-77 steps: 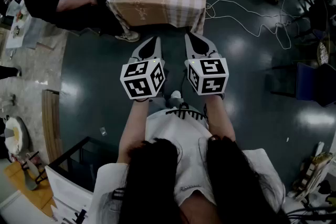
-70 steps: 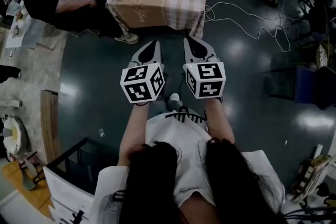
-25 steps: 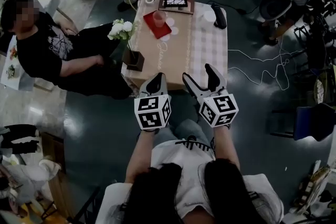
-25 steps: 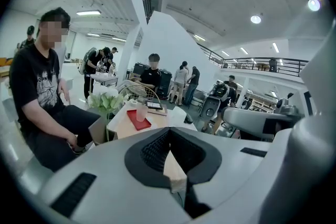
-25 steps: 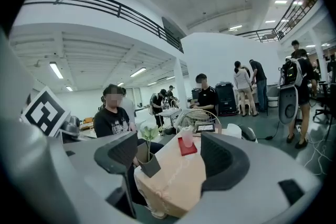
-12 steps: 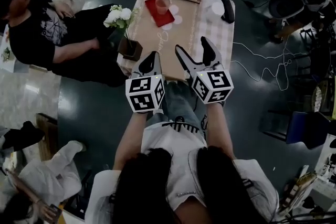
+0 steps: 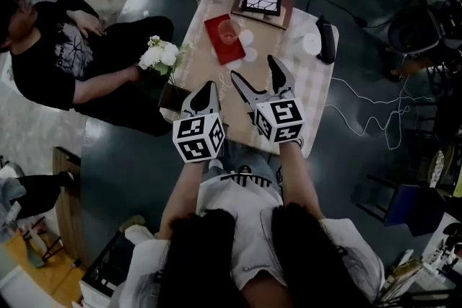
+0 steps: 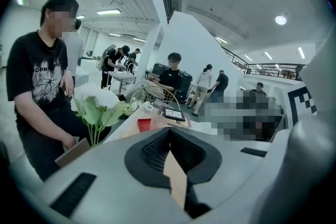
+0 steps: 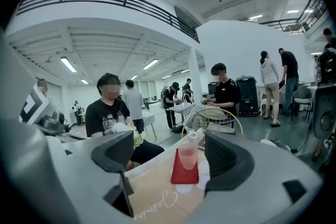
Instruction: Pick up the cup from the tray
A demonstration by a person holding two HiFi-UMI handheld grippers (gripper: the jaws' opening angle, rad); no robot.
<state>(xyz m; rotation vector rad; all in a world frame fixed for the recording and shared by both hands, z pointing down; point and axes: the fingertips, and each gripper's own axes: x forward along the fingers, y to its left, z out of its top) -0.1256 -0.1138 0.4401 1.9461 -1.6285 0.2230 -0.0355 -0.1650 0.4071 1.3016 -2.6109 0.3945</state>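
Your right tool (image 7: 254, 68) had its jaws spread wide. They had just been opening, with nothing between the pads. Your left tool (image 7: 208, 87) had its jaws pressed together, empty. Both hovered over the near end of the bench (image 7: 307, 94), pointing across it. The pink cup (image 7: 229, 31) stood upright on the red tray (image 7: 229, 54) farther along the bench, well apart from both tools. The right gripper view showed the cup framed between your right jaws, far beyond them. White flowers (image 7: 160, 54) sat at the bench's left edge and a tablet (image 7: 261, 2) past the tray.
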